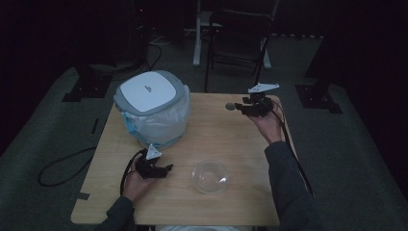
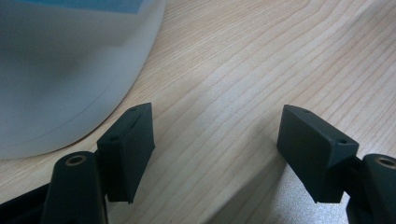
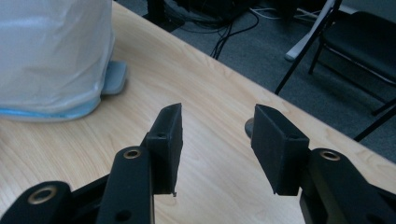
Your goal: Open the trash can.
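The counter [image 1: 231, 144] is seen as a light wood-grain slab with rounded corners, standing on dark grey carpet. A wide bare stretch of it lies between the two grippers, broken near the front edge by a clear, round glass bowl [image 1: 210, 176]. The back left part is taken up by a waste bin [image 1: 153, 109] with a white lid in a grey rim and a thin, translucent plastic liner draped over its rounded sides. A black folding chair [image 1: 240, 33] stands on the floor well behind the far edge.

The right gripper [image 1: 242, 108] is held at the far right corner, close to the back edge. Its jaws are released, standing partly apart with nothing between them. A small, dark, round object [image 1: 230, 106], the nearest thing to it, lies on the counter just beside the jaw tips, towards the bin; in the right gripper view it [image 3: 249, 127] is seen partly hidden behind the right jaw, outside the gap. What the object is cannot be told.

The left gripper [image 1: 166, 169] is held low near the front left, just beside the bin's base and left of the bowl. Its jaws are released and wide apart over bare wood, and the bin's curved wall [image 2: 70, 70] is seen just beyond the left jaw.
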Tool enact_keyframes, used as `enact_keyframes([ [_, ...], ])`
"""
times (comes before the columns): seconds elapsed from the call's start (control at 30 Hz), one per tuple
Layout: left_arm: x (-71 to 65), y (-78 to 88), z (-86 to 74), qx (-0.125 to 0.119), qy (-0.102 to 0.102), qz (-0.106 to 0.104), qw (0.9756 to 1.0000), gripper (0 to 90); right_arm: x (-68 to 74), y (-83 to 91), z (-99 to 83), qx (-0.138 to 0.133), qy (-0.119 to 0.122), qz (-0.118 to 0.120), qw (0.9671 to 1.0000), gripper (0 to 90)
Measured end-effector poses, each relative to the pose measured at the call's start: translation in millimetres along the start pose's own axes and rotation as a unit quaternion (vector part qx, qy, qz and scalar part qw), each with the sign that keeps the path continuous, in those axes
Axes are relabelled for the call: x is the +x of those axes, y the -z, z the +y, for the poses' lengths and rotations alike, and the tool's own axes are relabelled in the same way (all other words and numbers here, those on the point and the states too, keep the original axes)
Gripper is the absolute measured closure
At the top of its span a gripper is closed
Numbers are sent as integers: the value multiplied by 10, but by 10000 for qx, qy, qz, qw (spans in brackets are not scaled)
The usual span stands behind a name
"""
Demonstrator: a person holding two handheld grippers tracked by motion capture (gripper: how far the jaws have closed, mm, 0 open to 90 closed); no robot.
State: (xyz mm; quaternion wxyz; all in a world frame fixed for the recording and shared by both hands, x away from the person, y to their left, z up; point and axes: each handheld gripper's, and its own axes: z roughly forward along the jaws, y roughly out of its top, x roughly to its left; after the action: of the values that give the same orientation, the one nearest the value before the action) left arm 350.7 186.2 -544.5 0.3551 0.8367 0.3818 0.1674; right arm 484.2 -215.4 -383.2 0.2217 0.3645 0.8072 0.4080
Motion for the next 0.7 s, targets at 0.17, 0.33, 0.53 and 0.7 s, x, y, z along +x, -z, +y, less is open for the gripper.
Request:
enact_keyframes([
  [0.17, 0, 0, 0, -2, 4, -1, 10000, 283, -7, 29, 145, -121, -41, 61, 9999, 556],
  [0.33, -2, -1, 0, -11, 13, -1, 10000, 283, -28, 51, 282, -240, -107, 135, 9996, 570],
  [0.53, -3, -4, 1, -18, 18, -3, 10000, 283, -15, 45, 418, -289, -143, 178, 9993, 561],
  [0.7, -1, -2, 2, -13, 8, 0, 10000, 283, 24, 33, 547, -316, -52, 131, 9994, 551],
])
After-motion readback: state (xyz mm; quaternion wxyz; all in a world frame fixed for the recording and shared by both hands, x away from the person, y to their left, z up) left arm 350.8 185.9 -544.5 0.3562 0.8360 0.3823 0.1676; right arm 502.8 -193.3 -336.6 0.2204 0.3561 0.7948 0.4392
